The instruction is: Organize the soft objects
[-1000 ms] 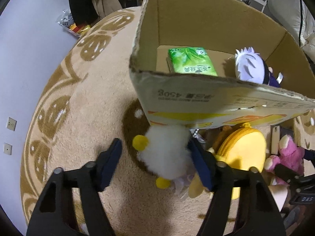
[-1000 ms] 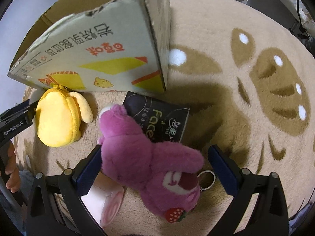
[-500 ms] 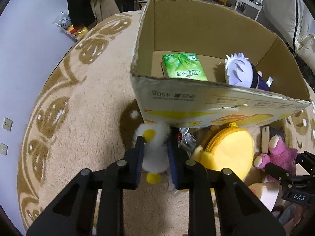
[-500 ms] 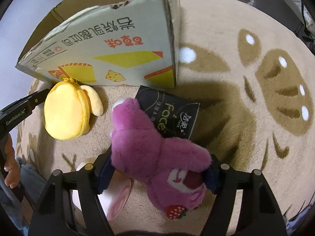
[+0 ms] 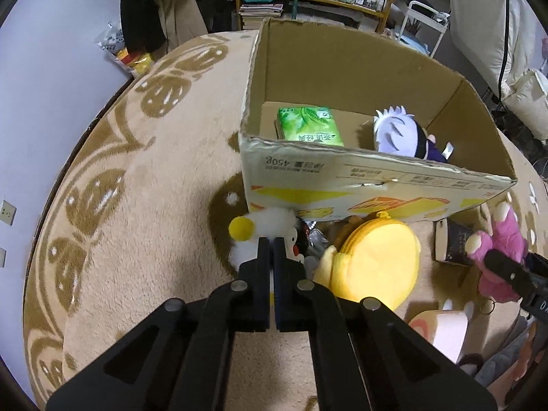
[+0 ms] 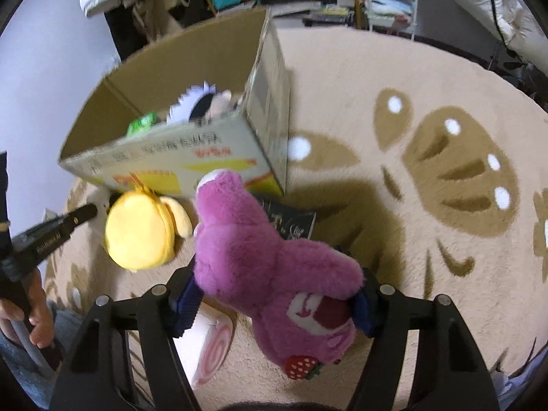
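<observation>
My left gripper (image 5: pixel 270 244) is shut, pinching the fluff of a white plush with yellow feet (image 5: pixel 270 221) that sits against the front wall of the cardboard box (image 5: pixel 342 174). The jaws of my right gripper (image 6: pixel 274 308) are closing, and their blue pads press both sides of a pink plush bear (image 6: pixel 260 257), which hangs above the rug. A yellow round plush pouch (image 5: pixel 373 263) lies between the two toys. Inside the box are a green tissue pack (image 5: pixel 308 126) and a white-haired doll (image 5: pixel 400 133).
A black packet (image 6: pixel 294 222) lies on the beige patterned rug (image 6: pixel 411 274) under the bear. A pink-and-white roll cushion (image 6: pixel 212 346) sits near my right gripper. A hand (image 6: pixel 30 308) holds the left gripper's handle. Shelves and bags stand behind the box.
The left jaws closed on the white plush and rose slightly. The right jaws closed on the pink bear and lifted it, so the box's inside now shows in the right view.
</observation>
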Available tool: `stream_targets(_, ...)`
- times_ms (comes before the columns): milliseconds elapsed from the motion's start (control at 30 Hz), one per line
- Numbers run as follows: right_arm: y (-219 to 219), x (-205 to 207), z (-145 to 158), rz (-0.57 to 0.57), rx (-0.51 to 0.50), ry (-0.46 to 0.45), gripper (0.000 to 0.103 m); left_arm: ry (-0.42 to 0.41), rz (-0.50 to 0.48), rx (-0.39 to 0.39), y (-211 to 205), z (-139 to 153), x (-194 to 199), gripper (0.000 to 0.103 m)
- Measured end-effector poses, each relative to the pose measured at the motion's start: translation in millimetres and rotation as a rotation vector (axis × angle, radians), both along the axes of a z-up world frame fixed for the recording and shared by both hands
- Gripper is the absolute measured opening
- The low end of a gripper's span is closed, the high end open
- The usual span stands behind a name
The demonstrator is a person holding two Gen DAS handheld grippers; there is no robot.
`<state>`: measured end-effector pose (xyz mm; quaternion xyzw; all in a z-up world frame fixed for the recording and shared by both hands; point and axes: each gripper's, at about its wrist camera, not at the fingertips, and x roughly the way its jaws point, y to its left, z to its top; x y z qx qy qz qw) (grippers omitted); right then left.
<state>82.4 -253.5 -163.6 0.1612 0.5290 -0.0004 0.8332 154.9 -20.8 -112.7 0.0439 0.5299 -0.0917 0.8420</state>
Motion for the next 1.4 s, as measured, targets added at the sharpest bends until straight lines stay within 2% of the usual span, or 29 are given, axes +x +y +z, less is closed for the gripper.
stream_targets(167,-11.9,0.8,15.8,-0.016,0.024,-0.062,0.075,0.01,0.014,-0.018,2.3,-0.4,-0.9,0.001)
stream_targets(367,-12.2,-4.2,37.3,-0.017,0.027,-0.12,0.075,-0.065,-0.008,-0.049,2.5,15.8,-7.2,0.001)
stream_targets(500,-12.8,-3.5,42.1,-0.015,0.034,-0.157,0.075,-0.083,-0.04,-0.064,-2.3,20.3,-11.5,0.001)
stream_targets(667,-12.9,-2.4,42.8,-0.011,0.04,-0.161,0.075,-0.109,-0.092,-0.091,-9.5,29.6,-21.0,0.0)
stream_targets(867,-14.6,-2.3,45.4,-0.006,0.054,-0.175,0.075,-0.127,-0.146,-0.087,-19.6,34.9,-31.6,0.0)
stream_targets(1033,-14.4,-2.4,45.4,-0.004,0.052,-0.172,0.075,-0.111,-0.126,-0.089,-17.7,31.3,-29.2,0.0)
stream_targets(1400,-14.0,-6.7,54.8,-0.007,0.063,-0.226,0.075,-0.21,-0.132,-0.15,-10.1,62.4,-47.3,0.0)
